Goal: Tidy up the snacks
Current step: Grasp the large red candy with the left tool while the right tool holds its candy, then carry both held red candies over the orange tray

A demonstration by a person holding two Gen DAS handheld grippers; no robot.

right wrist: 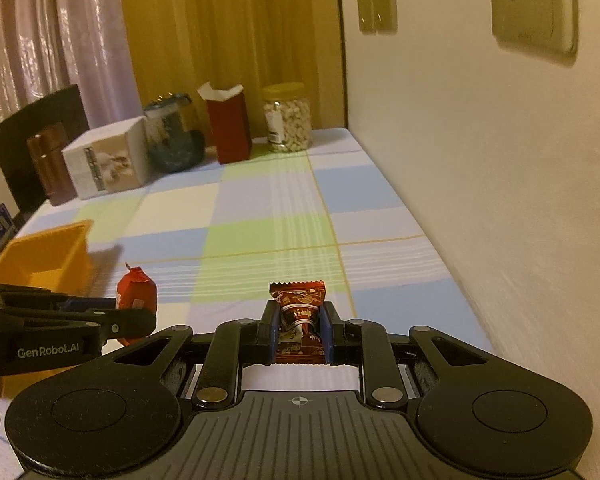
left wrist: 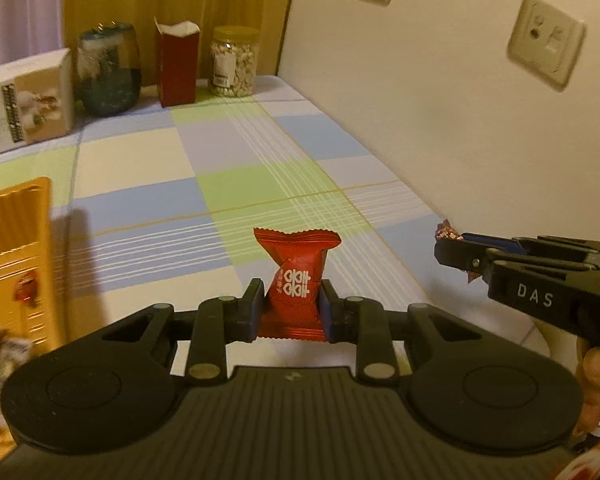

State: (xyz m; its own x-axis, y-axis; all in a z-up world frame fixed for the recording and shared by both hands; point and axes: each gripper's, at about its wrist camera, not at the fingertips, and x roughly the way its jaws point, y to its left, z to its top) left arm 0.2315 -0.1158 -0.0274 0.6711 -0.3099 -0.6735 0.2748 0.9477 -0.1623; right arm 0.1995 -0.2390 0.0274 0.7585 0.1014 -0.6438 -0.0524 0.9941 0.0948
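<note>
The left gripper (left wrist: 292, 304) is clamped on a red wrapped candy (left wrist: 296, 280) printed with white characters; the wrapper stands upright between the two blue-padded fingers, its crimped top flaring above them and its lower edge showing below. From the right wrist camera the same candy (right wrist: 136, 294) appears at the tip of the left gripper (right wrist: 140, 320), held above the checked tablecloth (right wrist: 260, 216).

The right gripper (right wrist: 300, 332) is closed on a dark brown-and-red wrapped candy (right wrist: 300, 316), also upright, pinched at its waist by both pads. In the left wrist view the right gripper (left wrist: 456, 252) comes in from the right edge with only a shiny corner of that candy (left wrist: 446, 232) visible past its fingers.

To the left, just beside the left gripper, stands an open yellow box (right wrist: 44, 260) on the cloth; its ribbed golden side (left wrist: 16, 256) fills the left edge of the left wrist view.

Farther back the table runs along a pale wall (right wrist: 480, 184) carrying sockets (right wrist: 534, 4). At the far end a row stands in front of the curtain: a white carton (left wrist: 28, 100), a dark blue glass jar (left wrist: 108, 72), an open red paper box (left wrist: 178, 64), and a clear jar of nuts (left wrist: 234, 62) with a yellow lid, nearest the wall. The right wrist view also shows a brown cylinder (right wrist: 52, 168) left of the white carton.
</note>
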